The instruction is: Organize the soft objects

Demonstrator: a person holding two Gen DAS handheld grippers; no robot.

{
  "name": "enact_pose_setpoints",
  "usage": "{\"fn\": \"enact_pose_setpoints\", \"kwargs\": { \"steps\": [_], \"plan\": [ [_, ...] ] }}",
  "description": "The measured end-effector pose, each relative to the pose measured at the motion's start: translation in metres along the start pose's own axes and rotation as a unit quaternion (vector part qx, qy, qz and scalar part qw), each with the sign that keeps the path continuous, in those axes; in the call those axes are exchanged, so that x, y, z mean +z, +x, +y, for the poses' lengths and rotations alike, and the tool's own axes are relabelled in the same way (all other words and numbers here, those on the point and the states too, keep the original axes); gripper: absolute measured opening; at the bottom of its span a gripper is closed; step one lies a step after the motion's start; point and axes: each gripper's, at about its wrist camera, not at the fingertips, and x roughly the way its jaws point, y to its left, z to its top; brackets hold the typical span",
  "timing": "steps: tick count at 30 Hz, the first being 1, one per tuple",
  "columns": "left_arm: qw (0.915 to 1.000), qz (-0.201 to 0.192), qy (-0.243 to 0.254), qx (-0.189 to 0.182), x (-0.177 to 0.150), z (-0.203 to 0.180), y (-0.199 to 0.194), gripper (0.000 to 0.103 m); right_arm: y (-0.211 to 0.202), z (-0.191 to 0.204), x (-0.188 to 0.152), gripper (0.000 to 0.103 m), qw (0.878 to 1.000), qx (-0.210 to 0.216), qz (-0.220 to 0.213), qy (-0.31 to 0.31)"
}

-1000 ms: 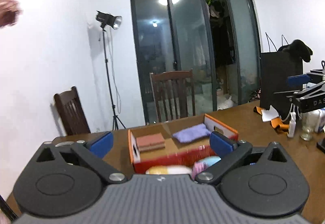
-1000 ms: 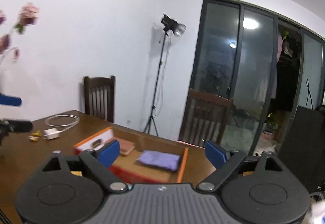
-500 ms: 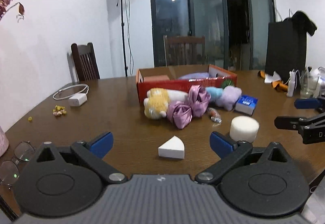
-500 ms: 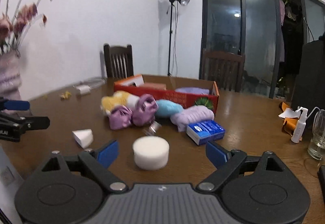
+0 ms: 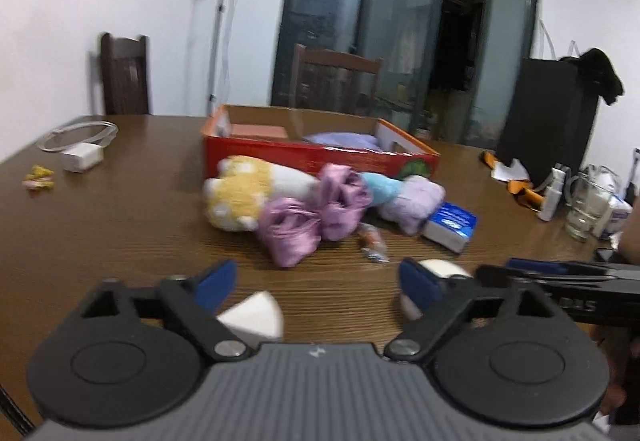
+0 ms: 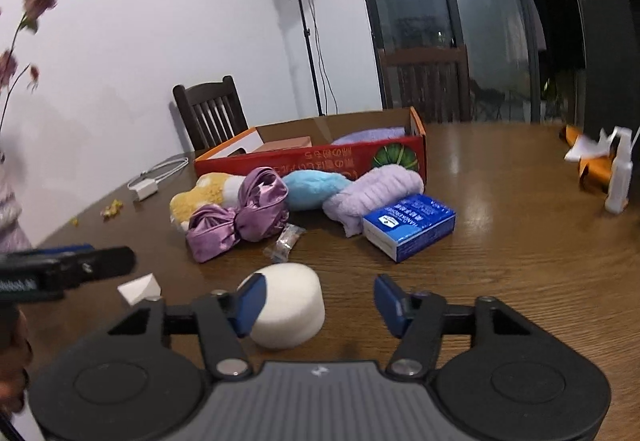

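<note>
A red cardboard box (image 5: 316, 155) (image 6: 320, 157) holds a pink sponge and a lilac cloth. In front of it lie a yellow plush (image 5: 244, 193), a purple satin bow (image 5: 312, 213) (image 6: 240, 219), a blue plush (image 6: 312, 187) and a lilac plush (image 6: 372, 191). My left gripper (image 5: 316, 281) is open, above a white wedge sponge (image 5: 252, 317). My right gripper (image 6: 318, 301) is open, with a white round sponge (image 6: 288, 305) by its left finger.
A blue tissue box (image 6: 408, 227) and a wrapped candy (image 6: 286, 239) lie near the plush pile. A white charger with cable (image 5: 80, 157) sits at the left. A glass and spray bottle (image 5: 554, 197) stand at the right. Chairs stand behind the table.
Both grippers have dropped toward the table and moved forward. The wedge sponge and the round sponge are now close under the fingers. Both stay open.
</note>
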Motion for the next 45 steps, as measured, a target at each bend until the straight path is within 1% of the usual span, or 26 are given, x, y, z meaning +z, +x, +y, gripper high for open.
{"fn": "enact_pose_setpoints", "kwargs": {
  "steps": [2, 3, 5, 6, 7, 8, 10, 13, 15, 17, 18, 20, 23, 25, 27, 29, 31, 33, 34, 36, 38, 40, 41, 42, 44, 45],
  "plan": [
    [0.9990, 0.021, -0.002, -0.038, 0.003, -0.006, 0.014, 0.065, 0.010, -0.005, 0.002, 0.043, 1.000, 0.016, 0.011, 0.016],
    [0.9978, 0.033, -0.006, -0.057, 0.004, -0.009, 0.021, 0.059, 0.014, -0.007, 0.003, 0.039, 0.999, 0.025, 0.018, 0.023],
    [0.9943, 0.057, -0.017, -0.089, 0.006, -0.013, 0.034, 0.052, 0.022, -0.011, 0.003, 0.026, 0.998, 0.048, 0.034, 0.039],
    [0.9925, 0.067, -0.021, -0.101, 0.005, -0.015, 0.041, 0.046, 0.026, -0.012, 0.003, 0.024, 0.997, 0.055, 0.039, 0.044],
    [0.9908, 0.077, -0.025, -0.109, 0.005, -0.016, 0.047, 0.044, 0.029, -0.012, 0.003, 0.023, 0.996, 0.058, 0.041, 0.046],
    [0.9892, 0.087, -0.029, -0.115, 0.005, -0.016, 0.053, 0.037, 0.031, -0.012, 0.002, 0.023, 0.996, 0.061, 0.041, 0.049],
    [0.9876, 0.102, -0.034, -0.115, 0.002, -0.017, 0.062, 0.035, 0.033, -0.015, 0.001, 0.023, 0.995, 0.069, 0.043, 0.059],
    [0.9847, 0.109, -0.051, -0.126, 0.001, -0.013, 0.070, 0.033, 0.037, -0.019, -0.001, 0.024, 0.993, 0.077, 0.048, 0.071],
    [0.9830, 0.111, -0.056, -0.135, 0.001, -0.011, 0.072, 0.029, 0.039, -0.021, -0.001, 0.024, 0.992, 0.083, 0.052, 0.077],
    [0.9802, 0.116, -0.067, -0.146, 0.003, -0.009, 0.074, 0.020, 0.041, -0.025, 0.001, 0.023, 0.991, 0.090, 0.056, 0.084],
    [0.9785, 0.118, -0.073, -0.153, 0.005, -0.008, 0.074, 0.017, 0.042, -0.026, 0.002, 0.023, 0.990, 0.093, 0.058, 0.087],
    [0.9780, 0.116, -0.078, -0.155, 0.013, -0.009, 0.074, 0.018, 0.043, -0.024, 0.007, 0.022, 0.990, 0.098, 0.060, 0.084],
    [0.9821, 0.087, -0.056, -0.157, 0.041, -0.010, 0.071, 0.018, 0.043, -0.015, 0.030, 0.022, 0.992, 0.100, 0.045, 0.060],
    [0.9834, 0.064, -0.049, -0.163, 0.072, -0.003, 0.078, 0.018, 0.049, -0.013, 0.062, 0.022, 0.992, 0.112, 0.025, 0.043],
    [0.9832, 0.055, -0.050, -0.167, 0.111, 0.008, 0.099, 0.018, 0.065, -0.012, 0.097, 0.022, 0.993, 0.119, 0.006, 0.025],
    [0.9829, 0.054, -0.055, -0.167, 0.148, 0.020, 0.133, 0.018, 0.088, -0.012, 0.136, 0.022, 0.993, 0.114, -0.009, 0.001],
    [0.9813, 0.067, -0.072, -0.165, 0.182, 0.035, 0.178, 0.018, 0.126, -0.012, 0.177, 0.022, 0.994, 0.108, -0.006, -0.013],
    [0.9815, 0.083, -0.087, -0.149, 0.208, 0.051, 0.227, 0.018, 0.173, -0.014, 0.212, 0.022, 0.995, 0.093, 0.015, -0.018],
    [0.9814, 0.093, -0.088, -0.143, 0.216, 0.058, 0.251, 0.018, 0.197, -0.017, 0.225, 0.022, 0.995, 0.091, 0.028, -0.011],
    [0.9779, 0.122, -0.117, -0.123, 0.225, 0.076, 0.301, 0.018, 0.253, -0.023, 0.247, 0.022, 0.994, 0.081, 0.070, 0.009],
    [0.9758, 0.142, -0.129, -0.105, 0.226, 0.096, 0.338, 0.017, 0.303, -0.030, 0.257, 0.021, 0.992, 0.072, 0.099, 0.031],
    [0.9766, 0.164, -0.114, -0.079, 0.224, 0.106, 0.370, 0.018, 0.348, -0.038, 0.259, 0.021, 0.986, 0.076, 0.136, 0.056],
    [0.9767, 0.178, -0.105, -0.059, 0.222, 0.108, 0.382, 0.018, 0.372, -0.044, 0.257, 0.021, 0.981, 0.081, 0.160, 0.074],
    [0.9775, 0.190, -0.082, -0.039, 0.218, 0.107, 0.392, 0.018, 0.389, -0.047, 0.254, 0.021, 0.977, 0.080, 0.177, 0.085],
    [0.9827, 0.175, -0.054, -0.029, 0.214, 0.105, 0.396, 0.014, 0.412, -0.048, 0.247, 0.021, 0.975, 0.070, 0.197, 0.079],
    [0.9843, 0.170, -0.043, -0.019, 0.214, 0.103, 0.395, 0.014, 0.416, -0.049, 0.245, 0.021, 0.974, 0.077, 0.198, 0.080]
  ]
}}
